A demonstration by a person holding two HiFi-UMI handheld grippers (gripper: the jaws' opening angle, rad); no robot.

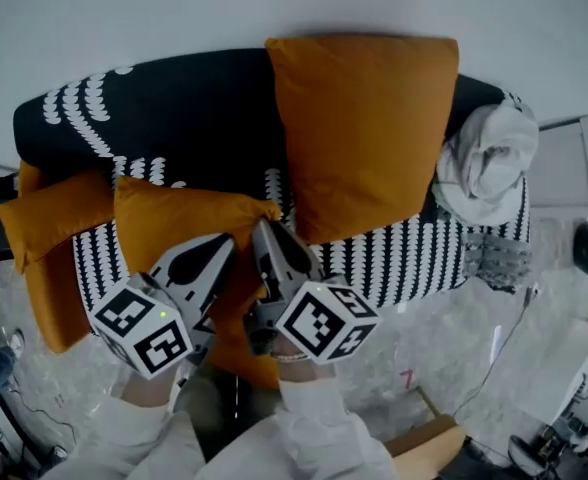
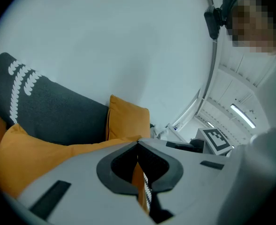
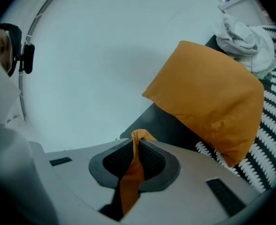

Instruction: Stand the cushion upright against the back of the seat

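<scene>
Sleeves (image 1: pixel 314 433), white, fill the bottom of the head view and run off the frame. Just above them are the left gripper (image 1: pixel 229 246) and right gripper (image 1: pixel 264 233), side by side with their tips close together.

Both grip the near edge of one orange cushion (image 1: pixel 179 213). It lies in front of the sofa back (image 1: pixel 174 98), over the patterned seat (image 1: pixel 414 253). Whether it touches the back cannot be told.

Only the head view shows the whole layout:
- a second cushion (image 1: pixel 369 128) stands upright against the back, to the right of the held one
- a third cushion (image 1: pixel 49 223) slumps at the back's left end, partly off the seat
- a white cloth bundle (image 1: pixel 484 163) lies at the back's right end

The head view does not show the pads; the cubes and gripper bodies cover them.

Left gripper view: jaws are shut on a thin fold of orange fabric. A sliver of seat pattern shows below the pads. The held cushion spreads to the left, and the second cushion's edge stands up beyond it, against the back.

Right gripper view: jaws are clamped on a cushion corner. A small tuft pokes past the tips and fabric hangs down between the pads. The rest of the held cushion is out of this view. The second cushion looms to the right, with the bundle above it.

The held cushion's lower part is hidden under the grippers in every view.
</scene>
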